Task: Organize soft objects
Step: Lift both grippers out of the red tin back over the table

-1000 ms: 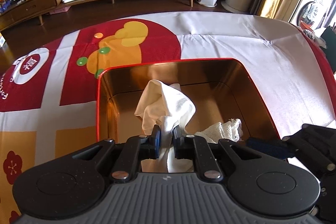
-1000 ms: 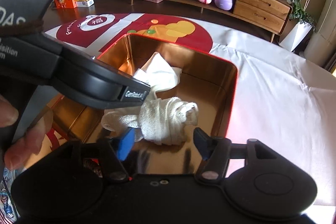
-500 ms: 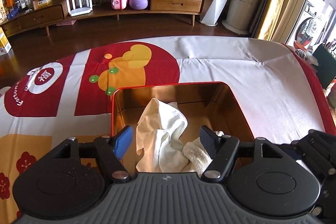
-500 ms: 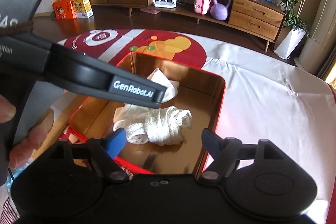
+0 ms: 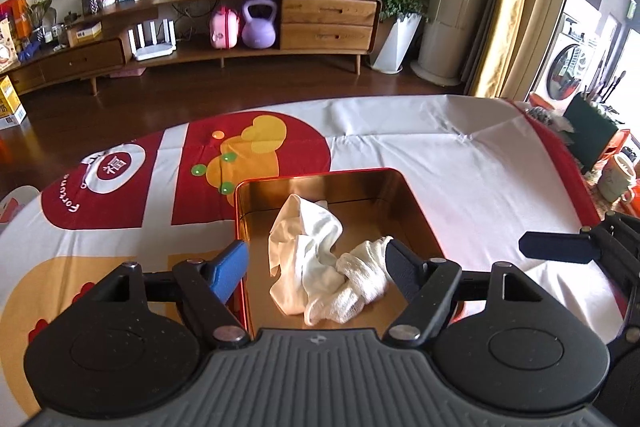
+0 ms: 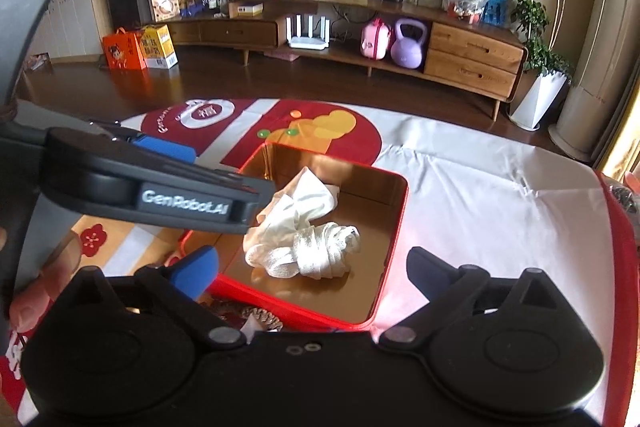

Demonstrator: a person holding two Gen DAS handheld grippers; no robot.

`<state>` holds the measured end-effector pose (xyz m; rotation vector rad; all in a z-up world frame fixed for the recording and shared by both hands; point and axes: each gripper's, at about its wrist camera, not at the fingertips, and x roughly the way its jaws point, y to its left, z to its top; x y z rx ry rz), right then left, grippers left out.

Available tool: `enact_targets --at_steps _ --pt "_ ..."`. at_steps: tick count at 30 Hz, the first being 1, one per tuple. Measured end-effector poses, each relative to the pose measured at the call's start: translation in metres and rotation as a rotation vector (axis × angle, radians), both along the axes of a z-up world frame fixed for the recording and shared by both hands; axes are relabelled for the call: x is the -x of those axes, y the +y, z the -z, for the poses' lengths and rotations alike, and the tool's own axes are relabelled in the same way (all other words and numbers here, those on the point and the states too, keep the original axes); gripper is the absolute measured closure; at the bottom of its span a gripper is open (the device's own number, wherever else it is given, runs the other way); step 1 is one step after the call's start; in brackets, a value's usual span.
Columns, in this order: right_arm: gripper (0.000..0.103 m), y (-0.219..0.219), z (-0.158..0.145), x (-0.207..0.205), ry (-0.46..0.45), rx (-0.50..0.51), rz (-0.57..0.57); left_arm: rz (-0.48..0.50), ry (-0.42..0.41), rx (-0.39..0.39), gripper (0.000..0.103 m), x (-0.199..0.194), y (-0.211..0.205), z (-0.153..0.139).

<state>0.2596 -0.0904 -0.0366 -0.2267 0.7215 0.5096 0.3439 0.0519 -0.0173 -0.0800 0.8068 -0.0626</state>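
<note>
Left wrist view only: I get the mug (image 5: 618,177) and a dark green box (image 5: 592,135) at the bench's far right edge, plus a washing machine (image 5: 570,69) past the curtain.
Right wrist view only: I see the left gripper's black body with its white lettering crossing the left side, a fingertip of the person's hand (image 6: 30,301) under it, and orange and yellow cartons (image 6: 140,47) on the floor.
Tin: a red tin (image 5: 416,203) with a gold inside sits on the bench (image 5: 460,163), which is covered by a red, white and yellow cloth.
Contents: a smooth white cloth (image 5: 304,231) lies crumpled towards the tin's far left, and a knitted white cloth (image 5: 356,275) lies bunched against it on the near side; both rest on the tin floor.
Left gripper (image 5: 316,267): my fingers are spreading, released, above the tin with the cloths below and nothing gripped.
Right gripper (image 6: 312,271): fingers also spreading wide, released, above the tin's near edge, with nothing gripped.
</note>
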Motion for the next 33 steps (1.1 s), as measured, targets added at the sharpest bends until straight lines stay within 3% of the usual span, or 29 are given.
enact_targets --at_steps 2,18,22,33 --pt "0.001 -0.002 -0.006 0.008 -0.010 -0.003 -0.004 0.002 -0.014 0.006 0.022 0.010 0.000 -0.008" --pt "0.000 -0.034 -0.031 0.075 -0.056 -0.101 -0.011 0.049 -0.090 0.041 0.015 0.098 0.000 -0.042" --pt "0.000 -0.041 -0.028 0.091 -0.055 -0.119 -0.015 0.057 -0.110 0.049 0.003 0.119 0.002 -0.045" --pt "0.000 -0.052 -0.005 0.134 -0.090 -0.124 -0.004 0.037 -0.164 0.098 0.000 0.176 0.022 -0.033"
